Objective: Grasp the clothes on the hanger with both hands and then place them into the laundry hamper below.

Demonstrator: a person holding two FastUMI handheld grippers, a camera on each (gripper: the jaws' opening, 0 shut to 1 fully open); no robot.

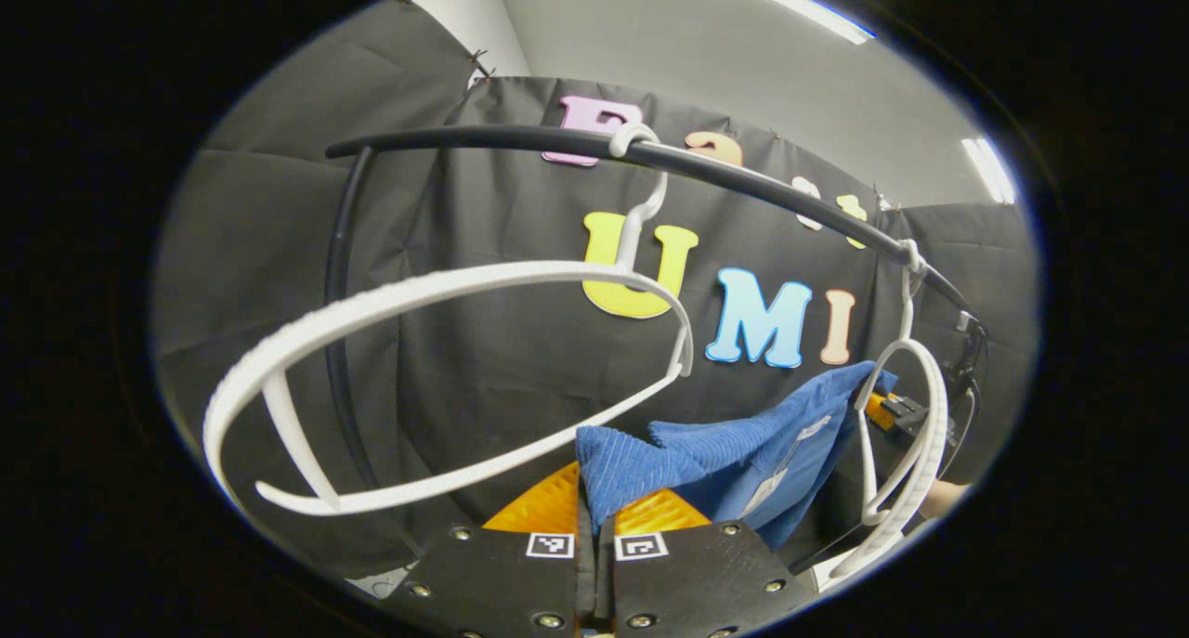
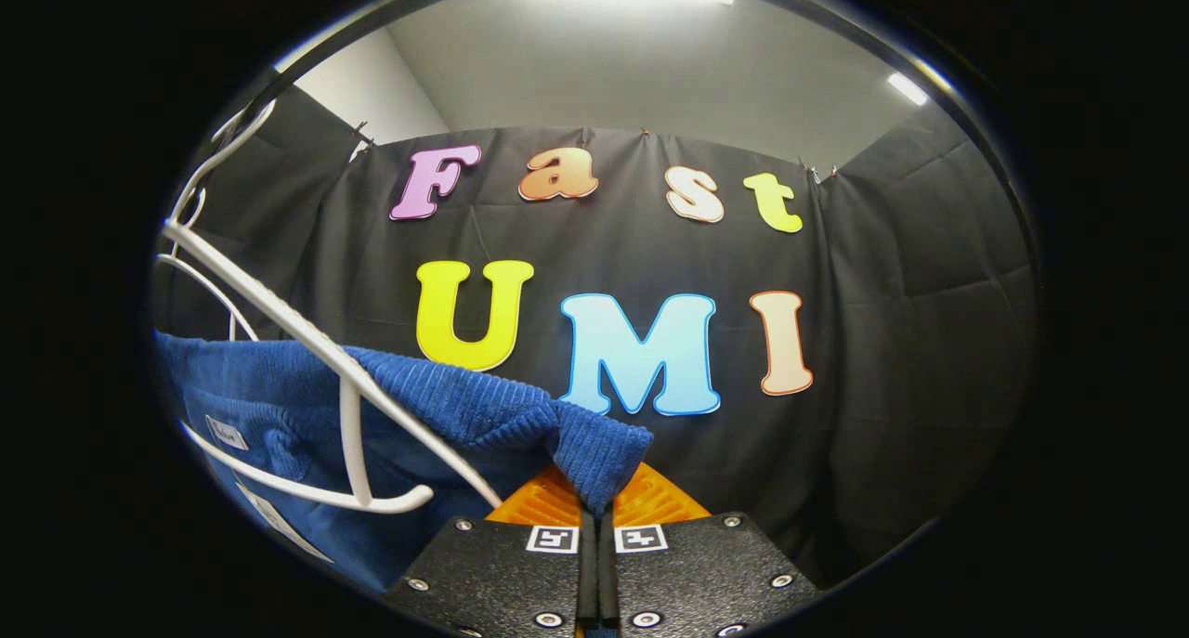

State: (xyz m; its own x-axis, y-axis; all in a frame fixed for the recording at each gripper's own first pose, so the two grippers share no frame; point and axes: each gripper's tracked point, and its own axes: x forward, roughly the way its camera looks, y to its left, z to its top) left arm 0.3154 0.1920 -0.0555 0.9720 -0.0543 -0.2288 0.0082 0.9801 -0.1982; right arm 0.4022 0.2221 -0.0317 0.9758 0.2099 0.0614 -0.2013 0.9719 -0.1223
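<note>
Both grippers pinch the blue cloth (image 1: 734, 452): the left gripper (image 1: 594, 517) holds one corner just ahead of it, the right gripper (image 2: 596, 508) another, so the cloth hangs stretched between them, clear of the white hanger (image 1: 418, 378) for lowering.

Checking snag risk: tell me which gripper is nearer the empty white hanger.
Left. The empty white hanger hangs just above and left of the left gripper, which pinches the blue garment. The right gripper grips the garment's other end, beyond the second hanger.
</note>
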